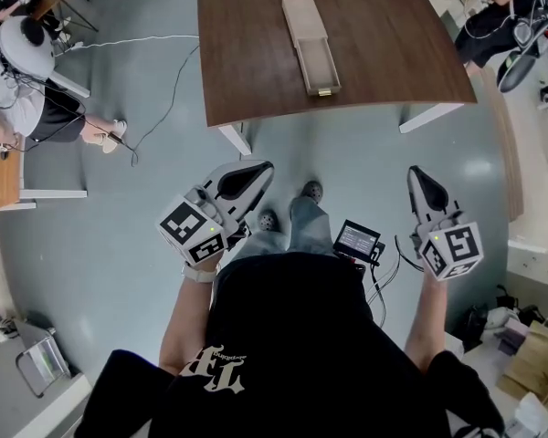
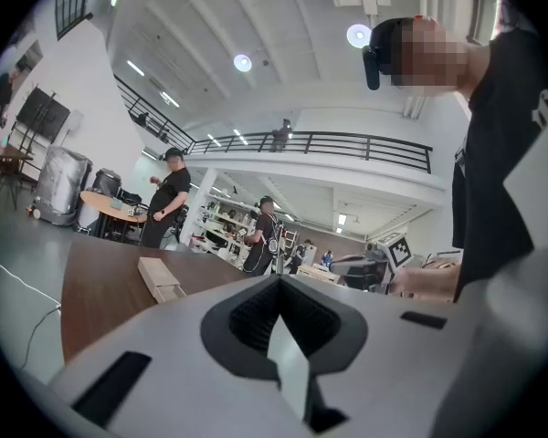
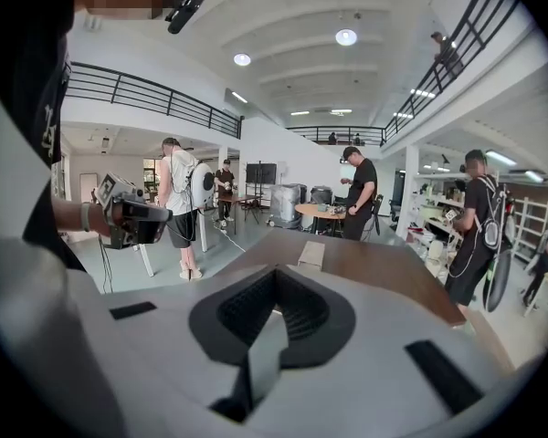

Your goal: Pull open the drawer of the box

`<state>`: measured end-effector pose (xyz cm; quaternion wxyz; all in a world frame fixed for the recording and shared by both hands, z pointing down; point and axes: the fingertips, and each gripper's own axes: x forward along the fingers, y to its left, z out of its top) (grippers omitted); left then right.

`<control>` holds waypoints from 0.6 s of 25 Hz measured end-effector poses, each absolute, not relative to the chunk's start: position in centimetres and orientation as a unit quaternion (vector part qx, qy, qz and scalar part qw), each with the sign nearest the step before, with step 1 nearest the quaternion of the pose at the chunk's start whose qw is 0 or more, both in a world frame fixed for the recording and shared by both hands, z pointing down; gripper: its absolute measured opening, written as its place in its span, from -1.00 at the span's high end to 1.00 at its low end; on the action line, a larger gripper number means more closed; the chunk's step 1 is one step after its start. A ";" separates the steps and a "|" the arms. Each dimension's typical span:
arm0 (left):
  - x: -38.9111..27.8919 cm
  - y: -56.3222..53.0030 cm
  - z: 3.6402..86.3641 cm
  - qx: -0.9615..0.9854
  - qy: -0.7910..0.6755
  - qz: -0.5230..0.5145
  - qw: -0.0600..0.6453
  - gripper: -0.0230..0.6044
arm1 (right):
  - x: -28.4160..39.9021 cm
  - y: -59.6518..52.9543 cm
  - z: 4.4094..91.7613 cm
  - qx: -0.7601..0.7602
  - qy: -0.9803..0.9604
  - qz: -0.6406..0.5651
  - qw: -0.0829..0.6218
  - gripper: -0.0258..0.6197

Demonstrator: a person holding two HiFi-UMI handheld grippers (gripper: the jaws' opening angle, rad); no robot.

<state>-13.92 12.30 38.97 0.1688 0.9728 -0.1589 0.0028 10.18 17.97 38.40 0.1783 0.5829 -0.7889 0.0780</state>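
The box point(image 1: 301, 15) lay on the tabletop point(image 1: 247, 53) toward 12 o'clock in the head view. Its drawer point(image 1: 316, 62) was drawn well out toward 6 o'clock, so the pull looked done (nothing seemed left to do). The left hand-held gripper point(image 1: 258, 170) at 7 o'clock and the right hand-held gripper point(image 1: 417, 175) at 5 o'clock hung over the floor point(image 1: 347, 153), well apart from the tabletop, both clenched on nothing.

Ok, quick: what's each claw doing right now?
Left claw: closed, holding nothing.
Right claw: closed, holding nothing.
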 end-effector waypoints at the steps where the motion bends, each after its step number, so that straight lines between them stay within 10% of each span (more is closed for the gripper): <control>1: -14.0 12.7 39.1 0.973 -0.156 0.004 0.169 0.91 | 9.8 18.5 38.6 0.583 -0.789 0.079 0.178 0.96; 15: -11.0 18.3 39.0 0.977 -0.145 0.016 0.157 0.91 | 11.0 23.7 39.1 0.572 -0.799 0.079 0.169 0.96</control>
